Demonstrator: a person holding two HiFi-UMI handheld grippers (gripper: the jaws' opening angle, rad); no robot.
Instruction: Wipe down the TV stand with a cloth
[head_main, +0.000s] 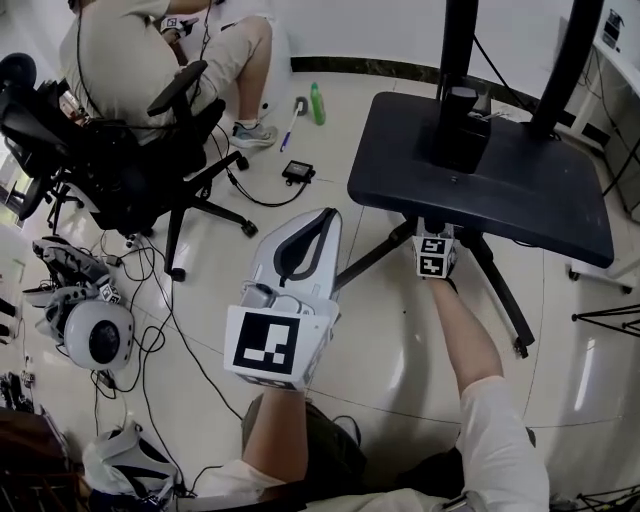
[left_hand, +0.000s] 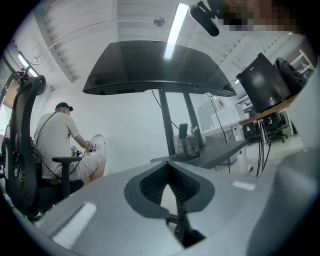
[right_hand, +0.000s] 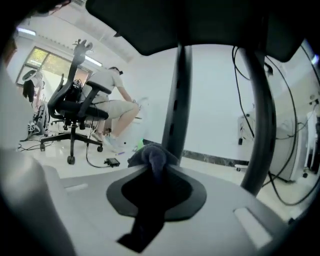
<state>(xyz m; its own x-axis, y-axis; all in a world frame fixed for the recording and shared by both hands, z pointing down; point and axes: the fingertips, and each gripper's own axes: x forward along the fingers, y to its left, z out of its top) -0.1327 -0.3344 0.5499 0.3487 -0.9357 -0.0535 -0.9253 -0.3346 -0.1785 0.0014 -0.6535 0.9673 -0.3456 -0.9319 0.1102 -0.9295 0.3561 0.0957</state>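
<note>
The TV stand's black shelf (head_main: 520, 180) fills the upper right of the head view, with two dark posts rising from it and legs (head_main: 497, 285) splayed below. My right gripper's marker cube (head_main: 433, 255) sits at the shelf's near edge, and its jaws are hidden beneath. In the right gripper view my right gripper (right_hand: 151, 172) is shut on a dark blue-grey cloth (right_hand: 150, 157), close to a stand leg (right_hand: 175, 100) under the shelf's underside (right_hand: 200, 25). My left gripper (head_main: 322, 220) is held up mid-frame, away from the stand, shut on nothing.
A person (head_main: 130, 50) sits in a black office chair (head_main: 130, 175) at the upper left. Cables (head_main: 150, 300), headsets (head_main: 95, 335), a green bottle (head_main: 317, 103), a brush (head_main: 293, 120) and a small black box (head_main: 298, 172) lie on the tiled floor.
</note>
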